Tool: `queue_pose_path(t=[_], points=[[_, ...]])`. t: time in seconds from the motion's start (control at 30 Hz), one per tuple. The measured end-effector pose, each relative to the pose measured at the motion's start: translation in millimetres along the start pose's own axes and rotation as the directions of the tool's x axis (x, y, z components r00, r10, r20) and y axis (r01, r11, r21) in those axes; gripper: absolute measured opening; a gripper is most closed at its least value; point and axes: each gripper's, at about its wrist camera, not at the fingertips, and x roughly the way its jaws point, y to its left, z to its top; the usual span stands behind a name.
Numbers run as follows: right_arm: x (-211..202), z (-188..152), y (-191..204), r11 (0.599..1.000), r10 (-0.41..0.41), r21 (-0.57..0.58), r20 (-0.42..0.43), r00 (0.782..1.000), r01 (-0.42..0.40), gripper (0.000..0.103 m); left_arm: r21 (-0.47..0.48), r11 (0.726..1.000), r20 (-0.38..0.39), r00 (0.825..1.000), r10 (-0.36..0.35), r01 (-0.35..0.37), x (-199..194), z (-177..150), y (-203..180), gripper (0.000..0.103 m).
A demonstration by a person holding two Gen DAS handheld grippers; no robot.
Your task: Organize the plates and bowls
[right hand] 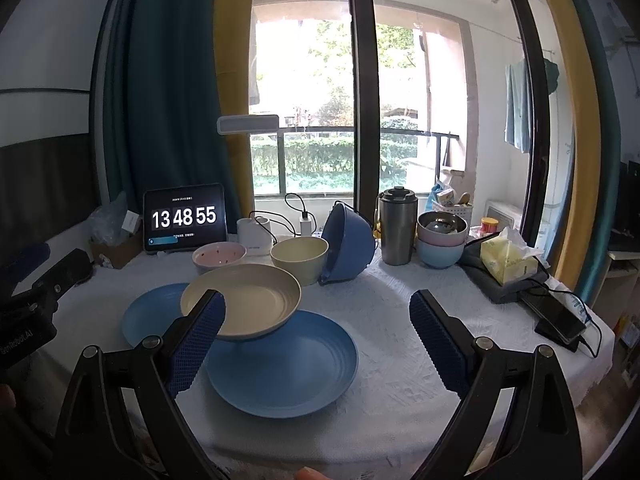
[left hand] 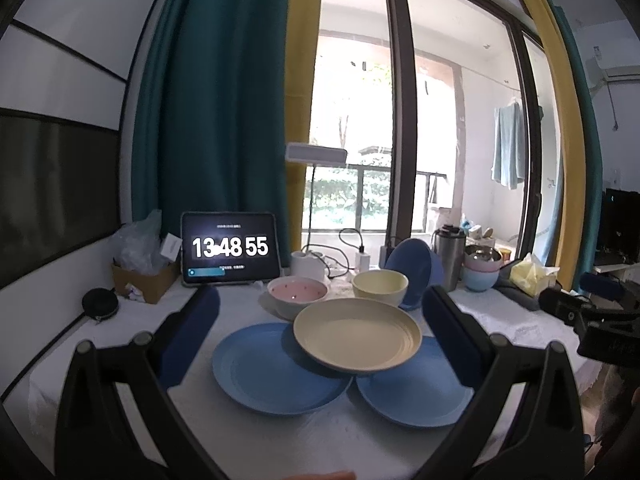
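White-clothed table (right hand: 400,320) before a window is recorded. Left gripper (left hand: 320,332) and right gripper (right hand: 316,336) are held above its near edge, fingers wide apart, nothing gripped. Cream plate (right hand: 244,300) is propped across two blue plates (right hand: 288,364), mid-table. Pink bowl (right hand: 219,256), cream bowl (right hand: 300,258) and a tipped blue bowl (right hand: 348,248) are ranged behind; a tablet (right hand: 185,218) is listed at the far left.

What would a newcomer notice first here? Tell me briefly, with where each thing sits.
First the cream plate at the table's middle, perched tilted across two blue plates, one to the left and one to the right. Next the blue bowl tipped on its side behind them, beside a cream bowl. At the back left, a tablet glows with 13 48 55. Both grippers, left and right, hang open and hold nothing.
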Motion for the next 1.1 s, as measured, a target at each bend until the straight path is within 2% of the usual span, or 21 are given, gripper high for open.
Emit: queue_pose_path(t=[1.1], points=[[0.3, 1.0, -4.6, 1.0, -0.009, 0.013, 0.002, 1.0, 0.009, 0.096, -0.005, 1.0, 0.004, 1.0, -0.002, 0.002, 0.7, 2.2, 2.7, 0.102]])
